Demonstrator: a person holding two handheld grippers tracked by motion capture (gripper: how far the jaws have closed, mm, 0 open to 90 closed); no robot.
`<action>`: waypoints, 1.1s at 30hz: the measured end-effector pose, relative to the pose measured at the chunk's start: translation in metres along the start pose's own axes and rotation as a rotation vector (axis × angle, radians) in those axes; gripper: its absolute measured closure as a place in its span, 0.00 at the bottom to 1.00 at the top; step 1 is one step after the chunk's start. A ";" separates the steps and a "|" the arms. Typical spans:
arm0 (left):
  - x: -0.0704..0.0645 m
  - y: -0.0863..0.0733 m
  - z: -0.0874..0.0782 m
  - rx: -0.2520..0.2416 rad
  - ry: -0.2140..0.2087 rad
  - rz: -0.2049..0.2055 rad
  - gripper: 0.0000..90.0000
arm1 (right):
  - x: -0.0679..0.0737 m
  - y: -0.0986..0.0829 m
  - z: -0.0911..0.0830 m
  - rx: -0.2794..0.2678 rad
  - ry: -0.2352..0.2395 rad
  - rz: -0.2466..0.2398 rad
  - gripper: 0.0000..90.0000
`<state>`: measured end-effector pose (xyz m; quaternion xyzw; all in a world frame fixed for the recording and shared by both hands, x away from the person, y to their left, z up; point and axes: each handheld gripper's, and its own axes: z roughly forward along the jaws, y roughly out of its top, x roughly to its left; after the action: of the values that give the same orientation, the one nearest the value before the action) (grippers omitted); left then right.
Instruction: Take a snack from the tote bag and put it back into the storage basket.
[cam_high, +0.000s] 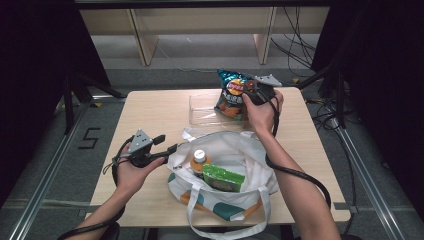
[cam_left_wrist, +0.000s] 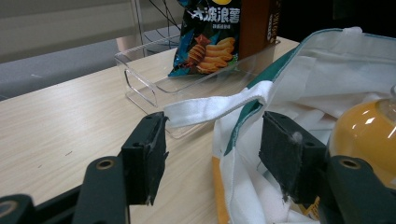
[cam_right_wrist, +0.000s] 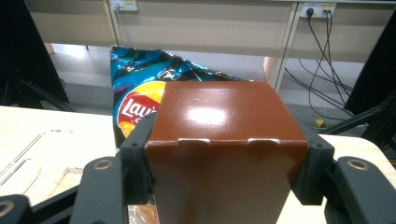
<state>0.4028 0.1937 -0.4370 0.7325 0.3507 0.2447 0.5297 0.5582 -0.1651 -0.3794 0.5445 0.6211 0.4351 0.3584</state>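
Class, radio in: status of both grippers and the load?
Right gripper shut on brown box, beside chip bag. Left gripper open at tote bag rim. Nothing blocking.

Clear plastic tray (cam_high: 202, 109), on the wooden table (cam_high: 150, 107), containing one upright crisp bag (cam_high: 231, 92). Orange-capped bottle (cam_high: 199, 161) and green snack packet (cam_high: 223, 178), both lying inside the white tote bag (cam_high: 250, 150).

Wood table (cam_high: 150, 107) w/ clear tray (cam_high: 204, 110) & tote bag (cam_high: 252, 155) on it.
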 end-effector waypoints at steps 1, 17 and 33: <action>0.000 0.000 0.000 0.004 0.002 0.000 0.44 | 0.000 0.000 0.000 0.001 0.001 0.002 0.43; 0.000 0.000 0.000 0.009 0.003 0.000 0.44 | 0.002 -0.014 -0.002 0.055 -0.009 -0.002 0.43; 0.000 0.000 0.000 0.011 0.001 0.004 0.44 | 0.000 -0.008 -0.008 0.078 0.038 0.005 0.36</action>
<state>0.4026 0.1934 -0.4371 0.7359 0.3508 0.2443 0.5251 0.5480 -0.1662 -0.3843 0.5512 0.6430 0.4217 0.3239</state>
